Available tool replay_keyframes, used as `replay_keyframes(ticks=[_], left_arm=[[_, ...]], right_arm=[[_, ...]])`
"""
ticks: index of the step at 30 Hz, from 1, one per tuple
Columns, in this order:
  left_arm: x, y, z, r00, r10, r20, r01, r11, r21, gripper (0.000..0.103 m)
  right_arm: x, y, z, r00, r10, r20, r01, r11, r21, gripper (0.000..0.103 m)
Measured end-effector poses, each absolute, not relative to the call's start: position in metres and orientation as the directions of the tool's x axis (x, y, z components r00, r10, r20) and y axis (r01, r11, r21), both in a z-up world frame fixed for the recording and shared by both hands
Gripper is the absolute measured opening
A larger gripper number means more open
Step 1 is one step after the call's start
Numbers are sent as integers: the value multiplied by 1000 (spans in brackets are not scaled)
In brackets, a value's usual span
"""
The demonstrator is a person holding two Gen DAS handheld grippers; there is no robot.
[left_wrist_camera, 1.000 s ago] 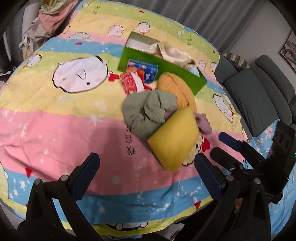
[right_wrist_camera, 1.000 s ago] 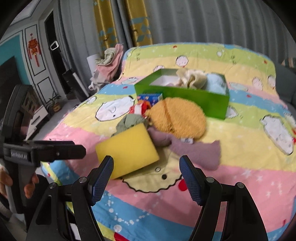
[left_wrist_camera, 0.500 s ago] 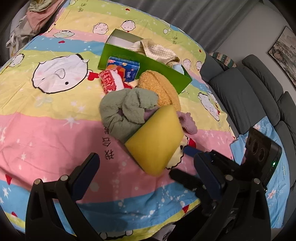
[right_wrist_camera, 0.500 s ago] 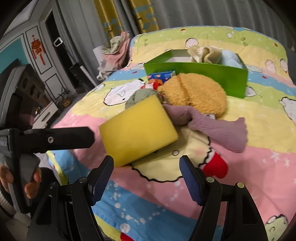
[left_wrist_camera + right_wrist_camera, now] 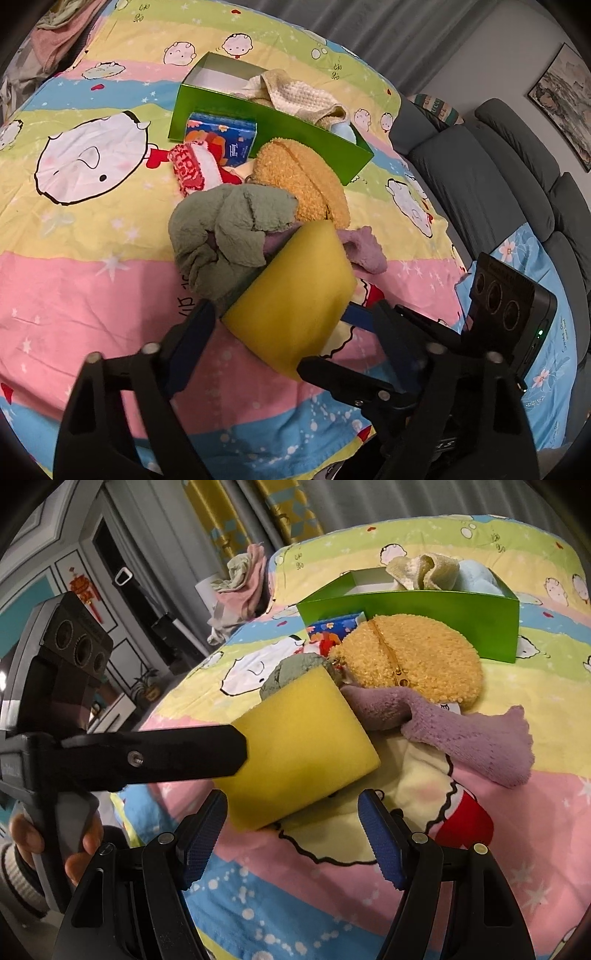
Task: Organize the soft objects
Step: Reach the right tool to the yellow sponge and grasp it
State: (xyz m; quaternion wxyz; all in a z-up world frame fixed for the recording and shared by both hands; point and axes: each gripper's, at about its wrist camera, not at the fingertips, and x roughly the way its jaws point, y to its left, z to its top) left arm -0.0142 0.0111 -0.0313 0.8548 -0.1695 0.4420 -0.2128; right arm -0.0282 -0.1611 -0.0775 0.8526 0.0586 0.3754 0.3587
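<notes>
A yellow sponge block [image 5: 291, 299] [image 5: 299, 746] lies at the near end of a pile of soft things on the striped bedspread. Behind it are a green cloth [image 5: 229, 229], a purple sock [image 5: 461, 734], a fuzzy orange pouch [image 5: 410, 657] and a red-and-white item [image 5: 192, 166]. A green box [image 5: 258, 114] [image 5: 424, 605] holds a cream knit cloth [image 5: 295, 92] and something pale blue. My left gripper [image 5: 291, 332] is open, its fingers on either side of the sponge's near edge. My right gripper [image 5: 291, 819] is open, just short of the sponge.
A blue printed packet [image 5: 221, 136] leans on the box's front. A grey sofa [image 5: 498, 155] stands right of the bed. Clothes are heaped on a chair [image 5: 240, 583] beyond the bed's far left corner. The bed's near edge [image 5: 332, 934] is just below my right gripper.
Both grippers have moved in toward the yellow sponge from opposite sides. Both stay open. The pile has not moved.
</notes>
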Motion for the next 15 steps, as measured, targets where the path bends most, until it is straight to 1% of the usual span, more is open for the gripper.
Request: replay_keyframes(ticks=[1, 4, 6, 8, 12, 14, 15], left_arm=[[-14, 11, -32, 516, -517, -683, 213, 850, -482, 71], [-12, 12, -35, 508, -517, -689, 206, 849, -486, 70], [-12, 13, -35, 506, -523, -686, 206, 845, -493, 69], [-12, 12, -36, 504, -519, -690, 207, 848, -488, 69], [-15, 12, -38, 507, -507, -697, 199, 856, -478, 68], [-17, 13, -36, 515, -501, -696, 199, 859, -471, 61], [-19, 14, -35, 523, -490, -697, 196, 866, -461, 53]], right_arm=[[-27, -160, -78, 460, 658, -596, -569, 734, 372, 74], [-25, -158, -78, 454, 666, -591, -571, 727, 381, 74], [-25, -156, -78, 450, 674, -586, -576, 721, 386, 68], [-26, -155, -78, 441, 682, -584, -584, 712, 390, 57], [-31, -149, -76, 458, 672, -582, -600, 717, 355, 48], [-34, -148, -73, 470, 669, -576, -606, 719, 340, 41], [-35, -147, -72, 475, 667, -574, -607, 720, 335, 40]])
